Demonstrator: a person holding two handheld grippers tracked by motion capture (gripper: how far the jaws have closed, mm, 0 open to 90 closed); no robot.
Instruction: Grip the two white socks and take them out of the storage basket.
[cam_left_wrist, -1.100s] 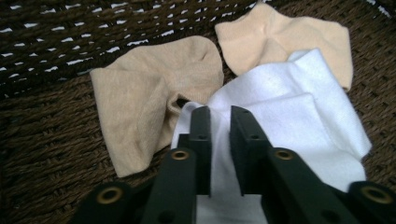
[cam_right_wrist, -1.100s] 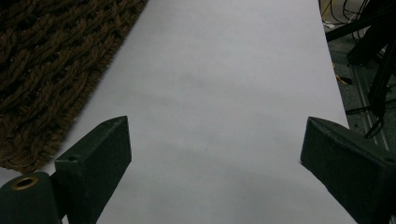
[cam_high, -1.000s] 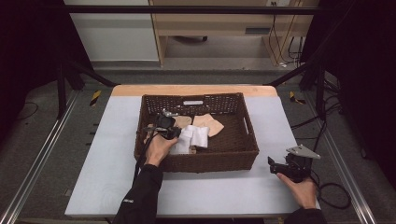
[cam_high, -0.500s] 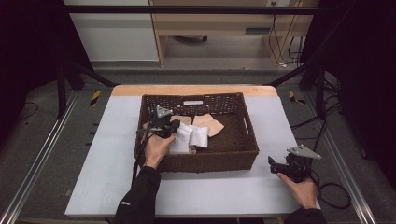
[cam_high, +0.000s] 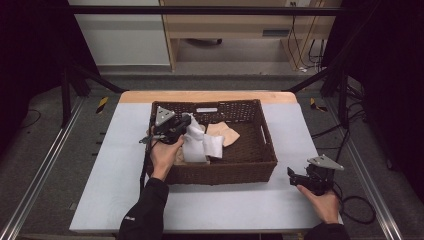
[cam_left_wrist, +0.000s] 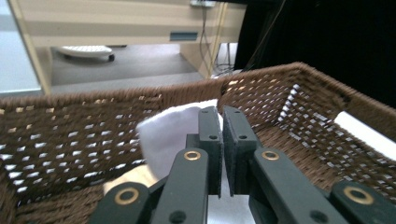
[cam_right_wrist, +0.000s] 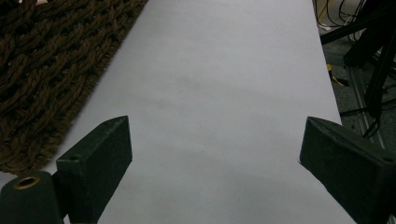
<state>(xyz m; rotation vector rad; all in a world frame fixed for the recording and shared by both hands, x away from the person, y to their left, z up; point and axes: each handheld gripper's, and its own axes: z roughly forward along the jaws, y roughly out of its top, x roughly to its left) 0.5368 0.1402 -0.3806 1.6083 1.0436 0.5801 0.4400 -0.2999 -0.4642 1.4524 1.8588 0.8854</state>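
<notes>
White cloth (cam_left_wrist: 173, 130) pinched in left gripper (cam_left_wrist: 222, 122) — lower folds hidden by basket (cam_high: 220, 172); right gripper (cam_right_wrist: 215, 154) wide apart, empty.

Left gripper (cam_high: 184, 125): black body; grey three-cornered plate on top.
Left gripper jaws, left gripper view: two flat black pads, small screw holes in each; black arms with brass-ringed pivots.
Right gripper (cam_high: 291, 172): black body; grey three-cornered plate at 12 o'clock; black cable trailing toward 4 o'clock.
Right gripper jaws, right gripper view: dark wedge-shaped blocks; brass-ringed hole at 7 o'clock.
Sleeves: black, long; small white marking on left cuff.
</notes>
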